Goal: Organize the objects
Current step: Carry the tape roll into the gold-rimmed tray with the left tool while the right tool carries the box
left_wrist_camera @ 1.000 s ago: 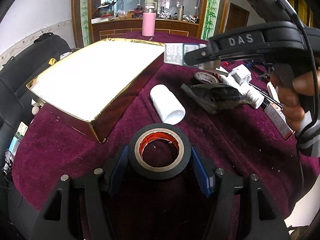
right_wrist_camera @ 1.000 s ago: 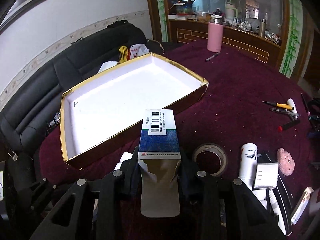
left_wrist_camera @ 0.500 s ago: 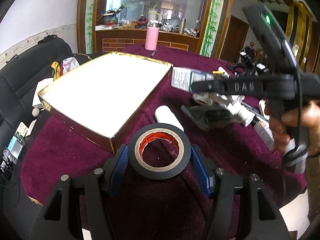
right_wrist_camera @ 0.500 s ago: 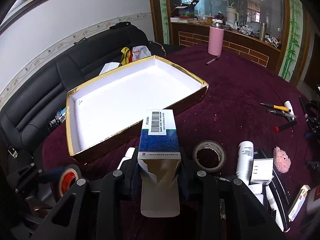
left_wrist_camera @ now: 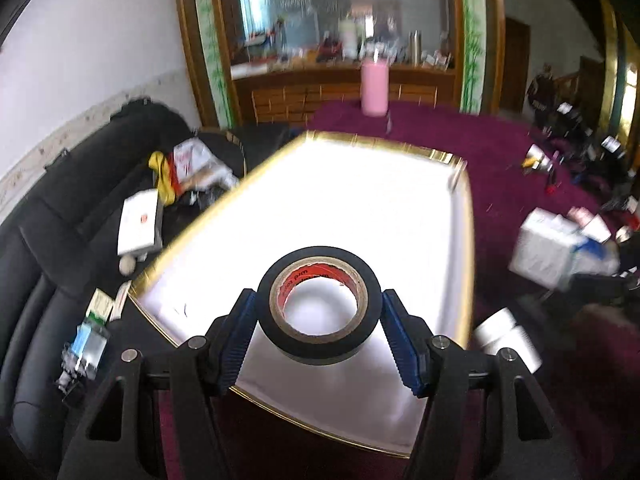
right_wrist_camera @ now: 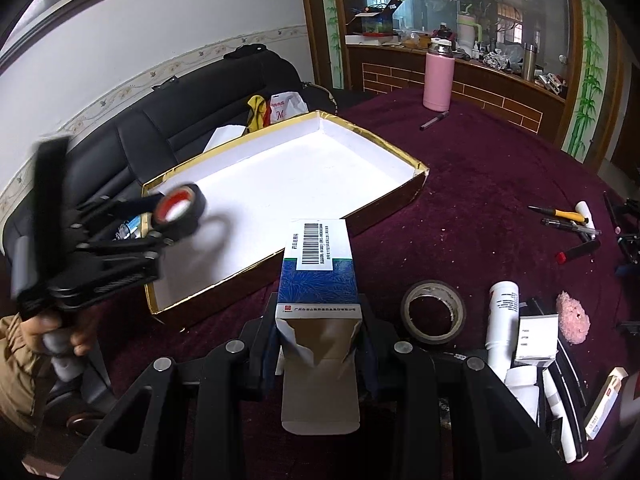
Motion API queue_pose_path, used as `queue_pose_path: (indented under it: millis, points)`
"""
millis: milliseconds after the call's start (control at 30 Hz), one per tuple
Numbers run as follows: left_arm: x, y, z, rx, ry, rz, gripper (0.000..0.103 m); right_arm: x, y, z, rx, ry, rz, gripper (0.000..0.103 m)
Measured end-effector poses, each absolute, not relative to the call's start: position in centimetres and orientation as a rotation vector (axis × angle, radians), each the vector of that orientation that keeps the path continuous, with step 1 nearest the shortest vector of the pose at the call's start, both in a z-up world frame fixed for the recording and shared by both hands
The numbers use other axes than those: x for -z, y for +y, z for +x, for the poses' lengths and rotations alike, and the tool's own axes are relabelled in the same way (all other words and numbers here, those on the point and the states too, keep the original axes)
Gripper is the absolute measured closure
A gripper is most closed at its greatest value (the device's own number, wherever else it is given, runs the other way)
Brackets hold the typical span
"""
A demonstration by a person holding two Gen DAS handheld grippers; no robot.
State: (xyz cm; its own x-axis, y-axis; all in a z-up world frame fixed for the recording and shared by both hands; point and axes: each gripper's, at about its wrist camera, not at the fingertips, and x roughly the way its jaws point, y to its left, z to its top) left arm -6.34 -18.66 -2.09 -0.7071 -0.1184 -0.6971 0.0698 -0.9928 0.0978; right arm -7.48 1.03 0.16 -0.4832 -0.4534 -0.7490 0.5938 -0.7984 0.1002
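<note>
Both hand-held grippers are built of matte black plastic. The left gripper [left_wrist_camera: 319, 332] has two black arms with triangular cut-outs, round silver screw heads along their tops, and ribbed blue pads lining the fingers [left_wrist_camera: 236, 336]. The right gripper [right_wrist_camera: 319, 344] shows the same black arms, triangular openings at about 7 o'clock, and silver screws; its finger linings look dark navy. In the right wrist view, the left hand [right_wrist_camera: 52, 330] wraps a grey handle, with a tan sleeve [right_wrist_camera: 14, 364] at 8 o'clock.

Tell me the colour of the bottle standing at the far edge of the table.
Pink bottle; the right wrist view shows it best.
</note>
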Motion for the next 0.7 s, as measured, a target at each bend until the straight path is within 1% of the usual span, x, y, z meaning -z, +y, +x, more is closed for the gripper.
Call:
queue_pose_path:
  millis: [233,433,567,700]
  points:
    - [4.3,-15.6,-3.9,2.809,-0.264,1.314,0.041,0.4,1.3,-7.9,2.260,0.206,1.097,0.066]
    - [4.4,-13.9,-1.5,2.813,-0.280,1.414,0.041,0.3,1.8,-7.9,2.260,0.168,1.086,0.066]
    - [4.5,-12.5,0.0,2.836,-0.227,1.494,0.041,0.0,2.2,-7.8,2.265,0.151,1.075,0.066]
    - [4.4,-10.9,1.9,2.851,-0.270,1.469,0.041,-0.4,2.6,-7.7,2.268,0.137,1.063,0.066]
